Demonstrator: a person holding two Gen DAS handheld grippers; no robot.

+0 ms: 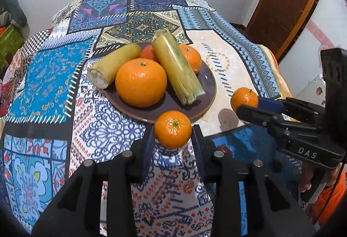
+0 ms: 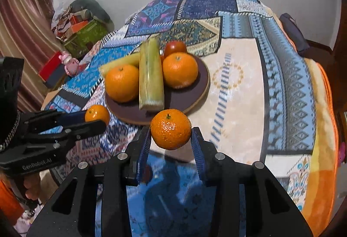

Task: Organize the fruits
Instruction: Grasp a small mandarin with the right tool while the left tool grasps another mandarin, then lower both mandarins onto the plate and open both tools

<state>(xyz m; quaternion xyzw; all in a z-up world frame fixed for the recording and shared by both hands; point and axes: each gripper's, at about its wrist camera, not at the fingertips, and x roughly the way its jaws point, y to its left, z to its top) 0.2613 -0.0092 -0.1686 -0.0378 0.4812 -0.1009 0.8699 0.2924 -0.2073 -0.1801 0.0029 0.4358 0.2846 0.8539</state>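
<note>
Fruits are mostly gathered on the brown plate (image 1: 206, 89) already: a large orange (image 1: 141, 82), two more oranges behind it, a reddish fruit at the back, and two yellow-green stalks (image 1: 176, 67) lying across the pile. You hold the last two pieces, one small orange in each gripper, both lifted clear of the patterned tablecloth (image 1: 43, 76) just short of the plate's near rim.

Your left gripper (image 1: 172, 139) pinches its small orange (image 1: 172, 129) between the blue pads, fingers closed on its sides. Your right gripper (image 2: 170, 139) does the same with its own small orange (image 2: 170, 129); from the left view it reaches in sideways from the right, near the plate's edge.

You look to be in the carry-and-place step. Next, each orange needs a free spot: the bare patch at the front right of the plate seems the safest. Lower gently before spreading the fingers, since round fruit may roll off the shallow rim or nudge the stalks. Bring the grippers in one at a time so they do not collide.
</note>
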